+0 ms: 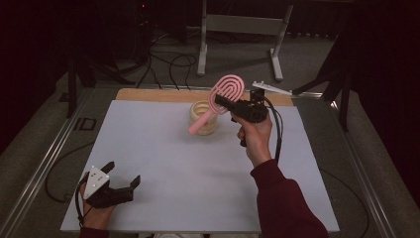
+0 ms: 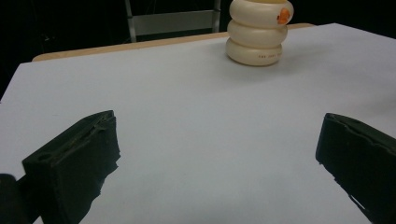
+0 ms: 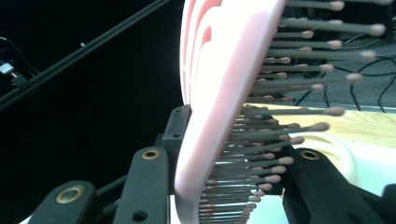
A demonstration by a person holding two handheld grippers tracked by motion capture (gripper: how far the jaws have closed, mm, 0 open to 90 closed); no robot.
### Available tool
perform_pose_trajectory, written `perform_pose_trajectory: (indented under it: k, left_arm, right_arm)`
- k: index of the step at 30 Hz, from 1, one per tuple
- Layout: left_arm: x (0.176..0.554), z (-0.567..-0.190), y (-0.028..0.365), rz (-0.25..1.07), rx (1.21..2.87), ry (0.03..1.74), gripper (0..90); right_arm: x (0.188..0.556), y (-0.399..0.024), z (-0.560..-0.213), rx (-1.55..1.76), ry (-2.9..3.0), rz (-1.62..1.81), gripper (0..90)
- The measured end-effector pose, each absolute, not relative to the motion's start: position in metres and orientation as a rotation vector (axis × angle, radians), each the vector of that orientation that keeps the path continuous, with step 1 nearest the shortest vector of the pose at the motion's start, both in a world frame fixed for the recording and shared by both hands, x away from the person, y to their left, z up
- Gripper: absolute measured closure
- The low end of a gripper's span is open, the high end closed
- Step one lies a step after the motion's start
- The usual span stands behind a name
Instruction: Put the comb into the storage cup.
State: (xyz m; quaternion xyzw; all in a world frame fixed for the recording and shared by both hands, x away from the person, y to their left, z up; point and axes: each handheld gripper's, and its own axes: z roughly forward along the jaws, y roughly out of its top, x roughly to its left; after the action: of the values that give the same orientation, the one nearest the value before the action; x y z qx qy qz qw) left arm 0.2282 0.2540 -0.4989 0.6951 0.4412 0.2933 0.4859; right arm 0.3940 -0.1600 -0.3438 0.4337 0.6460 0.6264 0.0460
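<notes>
1. The pink plastic hairbrush with the looped, open-slot head [image 1: 220, 99] hangs just above the cream ribbed ring-stacked holder [image 1: 203, 117], its handle tip at the holder's near rim.
2. Its long axis runs on a slant: head up and away from the holder, handle down toward it.
3. The right gripper [image 1: 221, 100], beside the holder, has its jaws closed on the brush head, bristles [image 3: 280, 121] against one jaw.
4. This looks like the brush going into the holder; next the handle would need lining up over the opening, then lowering.
5. The left gripper [image 1: 122, 175], well apart from the holder near the white tabletop's [image 1: 173, 163] front edge, rests with jaws spread wide and empty.
</notes>
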Motion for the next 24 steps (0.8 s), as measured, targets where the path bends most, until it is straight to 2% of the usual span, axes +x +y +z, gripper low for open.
perform_pose_trajectory:
  k: [24]
  left_arm:
    - [0.228, -0.499, 0.254, 0.714, 1.688, 1.075, 0.1]
  right_arm:
    - [0.414, -0.17, -0.342, 1.385, 1.904, 1.835, 63.6]
